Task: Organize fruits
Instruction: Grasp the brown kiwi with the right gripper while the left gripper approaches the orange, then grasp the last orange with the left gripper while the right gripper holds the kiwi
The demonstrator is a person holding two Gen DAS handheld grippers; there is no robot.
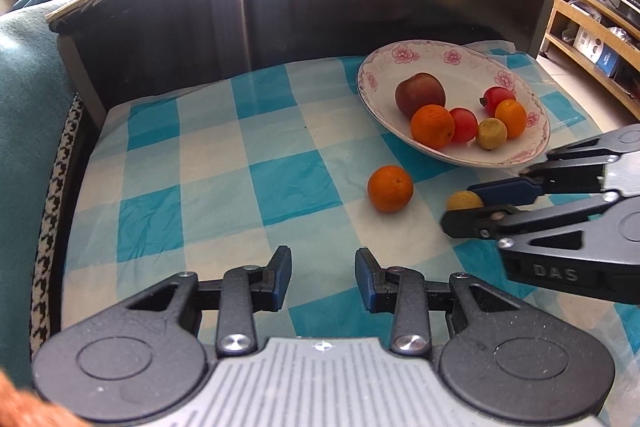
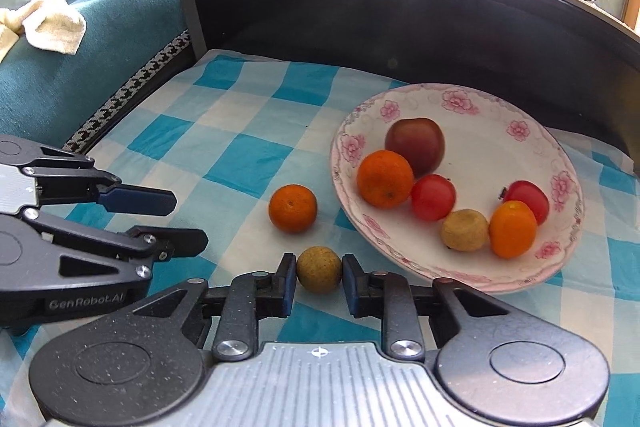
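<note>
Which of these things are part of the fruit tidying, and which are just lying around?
Part of the job:
- flowered plate holding six fruits
- loose orange
- small yellow-brown fruit, gripped by the right tongs
- left tongs, empty

Just lying about:
- checked cloth
- cream towel
- teal blanket

Wide bare checked cloth (image 1: 208,163) lies open to the left of the plate (image 1: 376,71), clear back to the dark wall (image 1: 320,7) that closes the far side. A lone orange (image 1: 390,188) sits just beside the plate's near rim, narrowing the gap there. The right tool (image 2: 319,277) with a small yellow-brown fruit (image 2: 319,275) between its pads blocks the front; the left tool (image 2: 188,223) crowds its left flank
</note>
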